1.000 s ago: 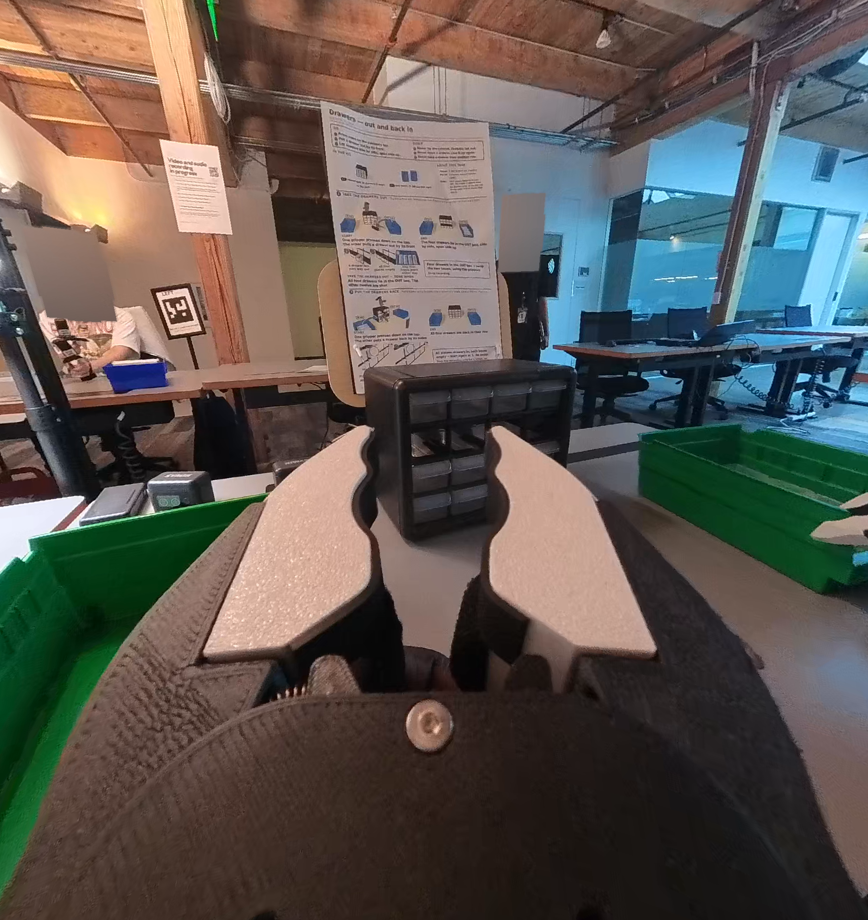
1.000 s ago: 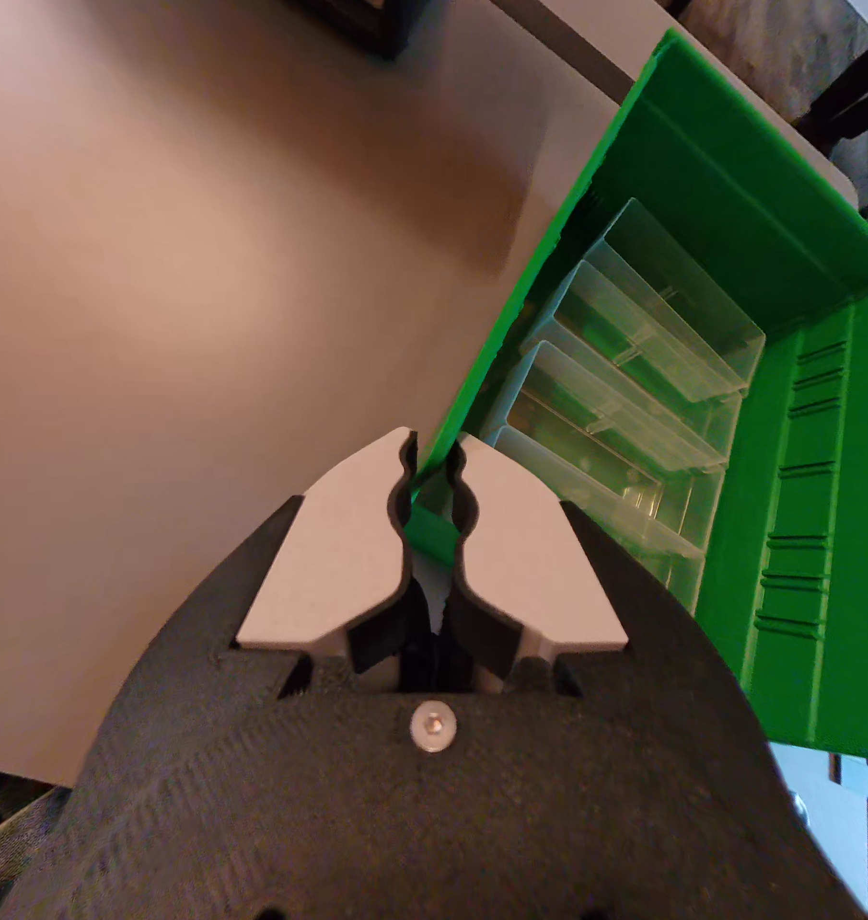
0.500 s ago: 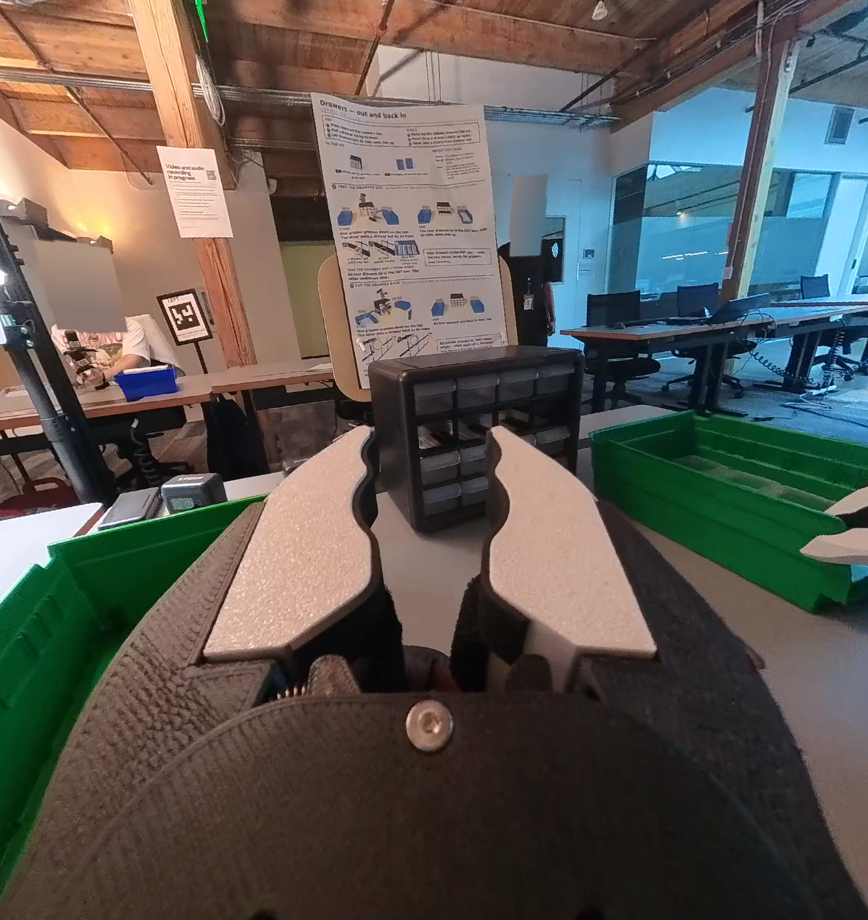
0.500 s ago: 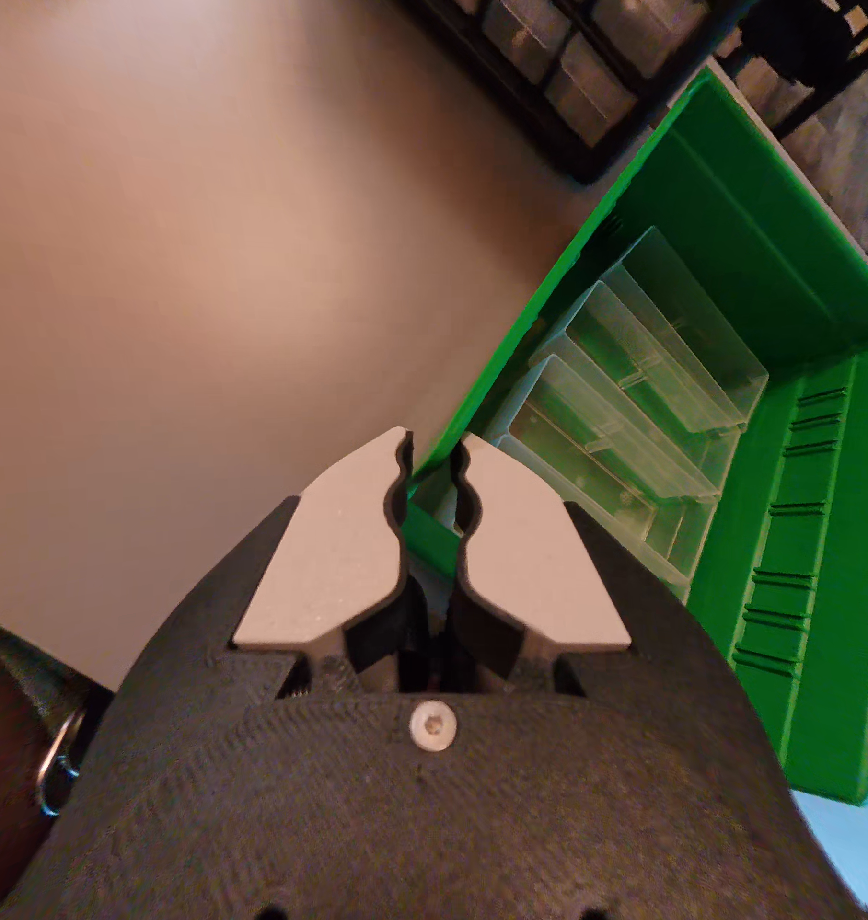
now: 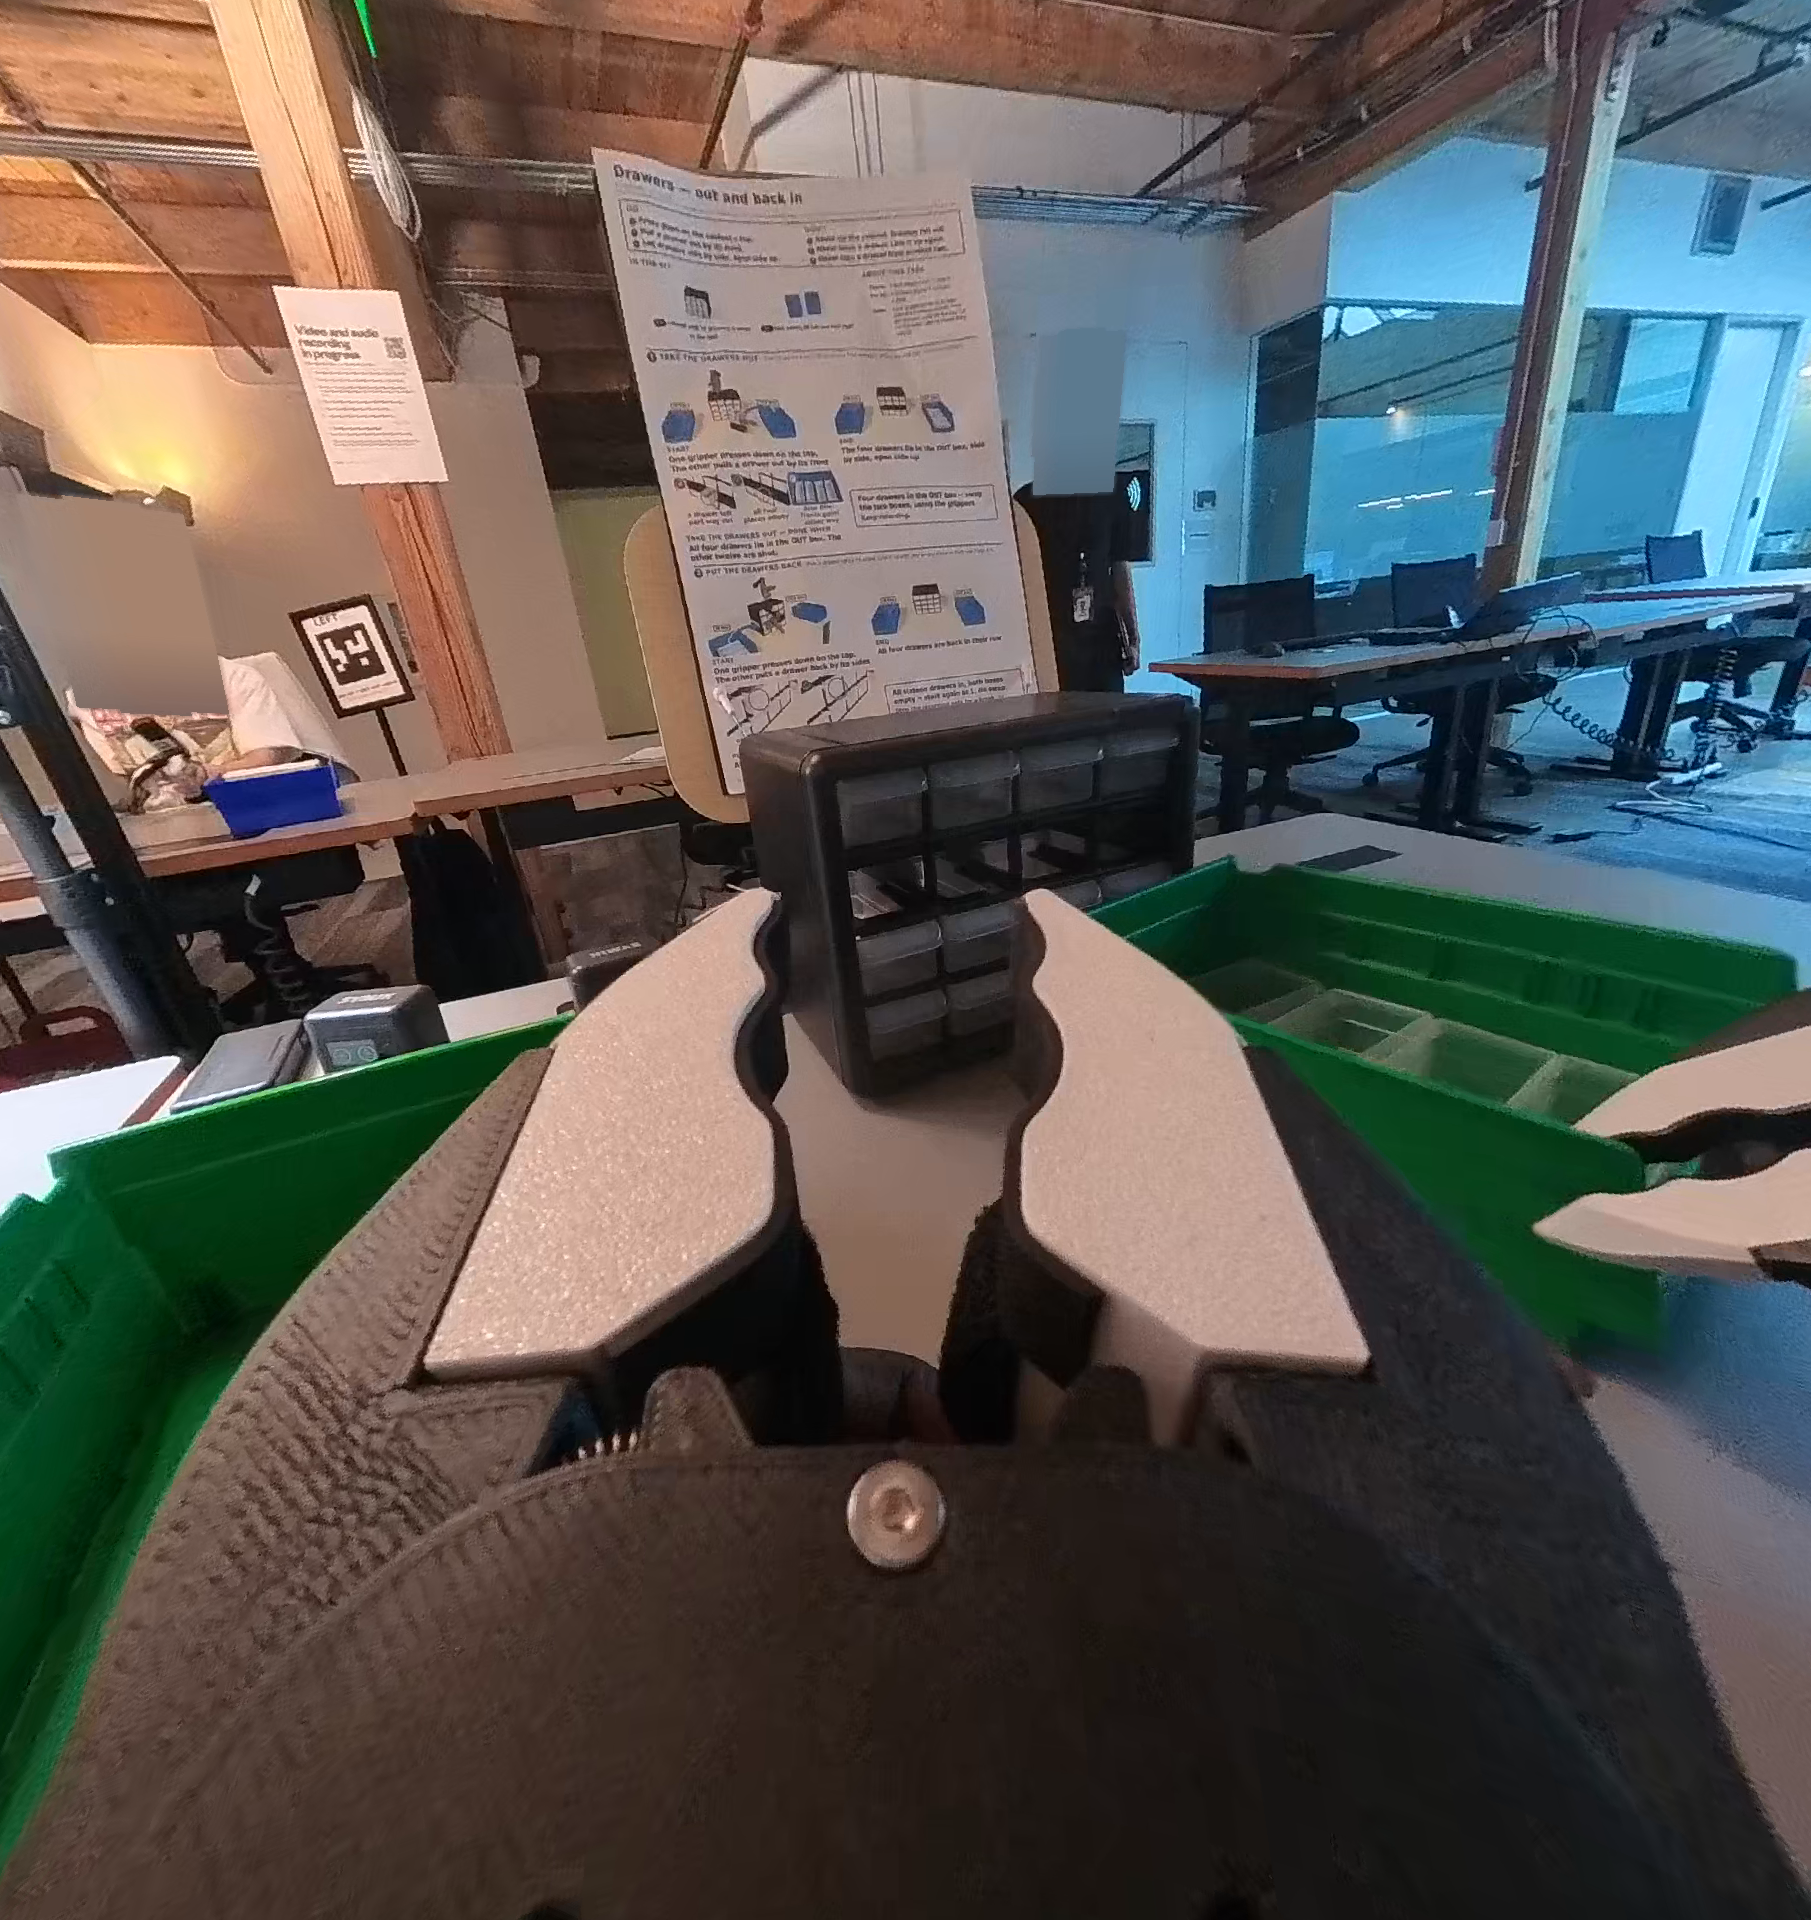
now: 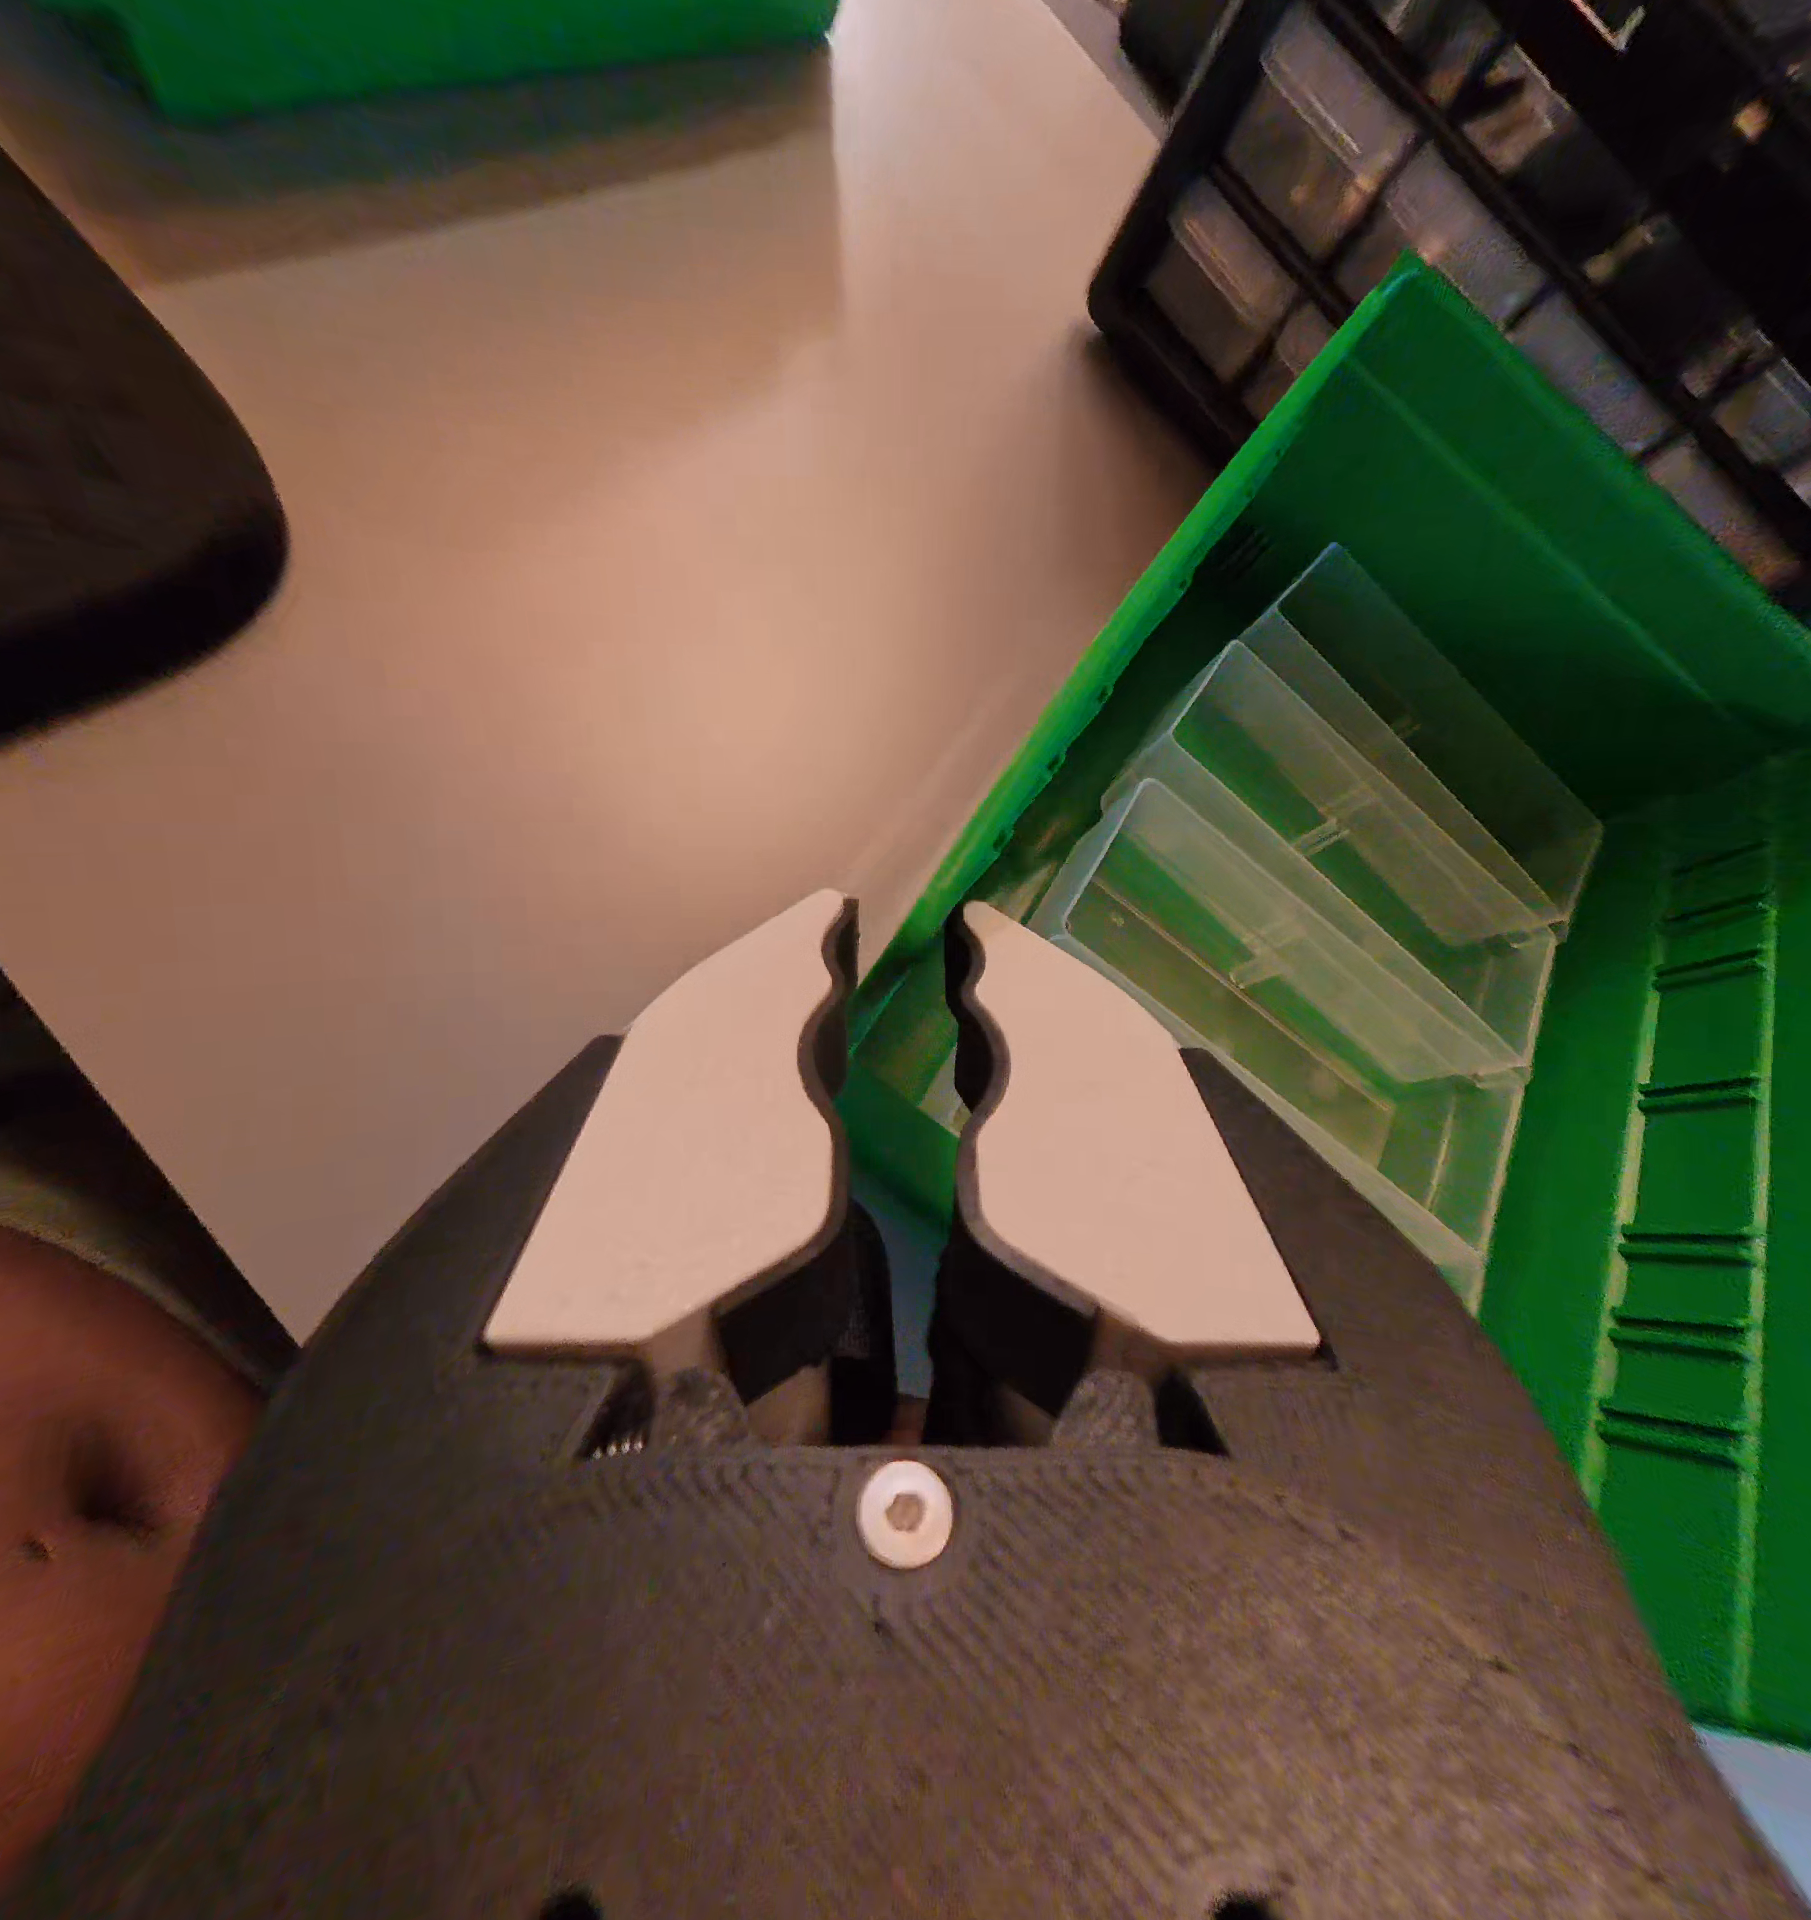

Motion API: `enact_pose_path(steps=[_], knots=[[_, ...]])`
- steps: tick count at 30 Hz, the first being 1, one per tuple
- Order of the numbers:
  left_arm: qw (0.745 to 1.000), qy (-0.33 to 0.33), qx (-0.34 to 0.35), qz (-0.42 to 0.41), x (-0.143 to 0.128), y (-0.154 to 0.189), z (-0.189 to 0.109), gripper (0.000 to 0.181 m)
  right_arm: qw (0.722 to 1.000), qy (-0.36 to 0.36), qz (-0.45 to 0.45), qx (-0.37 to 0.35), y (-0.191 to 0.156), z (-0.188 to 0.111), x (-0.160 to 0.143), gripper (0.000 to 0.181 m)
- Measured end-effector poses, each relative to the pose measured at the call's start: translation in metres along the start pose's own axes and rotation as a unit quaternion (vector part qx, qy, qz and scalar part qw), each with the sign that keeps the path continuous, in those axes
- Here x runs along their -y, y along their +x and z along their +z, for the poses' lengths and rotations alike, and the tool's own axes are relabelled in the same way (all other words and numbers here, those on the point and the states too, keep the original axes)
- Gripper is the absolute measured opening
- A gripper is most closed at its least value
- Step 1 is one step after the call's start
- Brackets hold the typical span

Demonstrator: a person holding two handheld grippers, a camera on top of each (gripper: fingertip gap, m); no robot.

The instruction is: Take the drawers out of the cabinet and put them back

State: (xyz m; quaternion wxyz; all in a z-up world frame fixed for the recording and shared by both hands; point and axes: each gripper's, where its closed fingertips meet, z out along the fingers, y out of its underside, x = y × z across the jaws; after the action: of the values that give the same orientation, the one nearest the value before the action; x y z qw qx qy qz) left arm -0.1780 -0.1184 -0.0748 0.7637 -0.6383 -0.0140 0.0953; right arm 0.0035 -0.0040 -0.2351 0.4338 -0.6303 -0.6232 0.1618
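A black drawer cabinet point(image 5: 968, 883) stands on the bench point(image 5: 880, 1226) beyond the left gripper point(image 5: 896, 925), framed by its spread, empty fingers. The right gripper point(image 6: 901, 914) has its fingers narrowly parted astride the green bin's rim point(image 6: 1140, 665), with clear drawers point(image 6: 1316, 862) just beside them.

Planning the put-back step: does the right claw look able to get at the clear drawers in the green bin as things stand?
Probably yes. The right claw hangs over the green bin's near wall, the clear drawers lie uncovered just beyond, but its narrow gap would need widening.
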Motion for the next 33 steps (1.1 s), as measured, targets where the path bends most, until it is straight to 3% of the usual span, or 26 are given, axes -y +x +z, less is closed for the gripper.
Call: enact_pose_path(steps=[1,10,13,17,21,24,26,30,33], knots=[[1.000,-0.001,0.000,0.000,0.000,0.000,0.000,0.040,1.000,0.010,0.002,0.009,-0.006,0.003,0.005,0.016],[1.000,-0.009,-0.013,0.003,-0.009,0.009,0.007,0.040,0.995,0.077,-0.007,0.066,-0.052,0.022,0.043,0.022],[0.999,-0.016,-0.032,0.000,-0.015,0.025,0.015,0.044,0.977,0.192,-0.004,0.087,-0.053,0.003,0.067,0.033],[0.995,-0.052,-0.077,-0.017,-0.034,0.067,0.035,0.062,0.937,0.340,0.066,0.048,-0.008,-0.045,0.086,0.076],[0.988,-0.105,-0.113,0.008,-0.065,0.122,0.056,0.087,0.915,0.384,0.115,-0.034,0.062,-0.084,0.070,0.103],[0.977,-0.159,-0.121,0.078,-0.091,0.156,0.063,0.093,0.896,0.399,0.168,-0.098,0.113,-0.107,0.051,0.107],[0.971,-0.176,-0.081,0.142,-0.103,0.157,0.066,0.093,0.881,0.415,0.200,-0.109,0.132,-0.119,0.043,0.106],[0.952,-0.215,-0.041,0.215,-0.124,0.151,0.061,0.086,0.860,0.438,0.234,-0.118,0.149,-0.133,0.034,0.101],[0.944,-0.245,-0.020,0.220,-0.134,0.139,0.054,0.077,0.863,0.431,0.226,-0.131,0.151,-0.131,0.032,0.101]])
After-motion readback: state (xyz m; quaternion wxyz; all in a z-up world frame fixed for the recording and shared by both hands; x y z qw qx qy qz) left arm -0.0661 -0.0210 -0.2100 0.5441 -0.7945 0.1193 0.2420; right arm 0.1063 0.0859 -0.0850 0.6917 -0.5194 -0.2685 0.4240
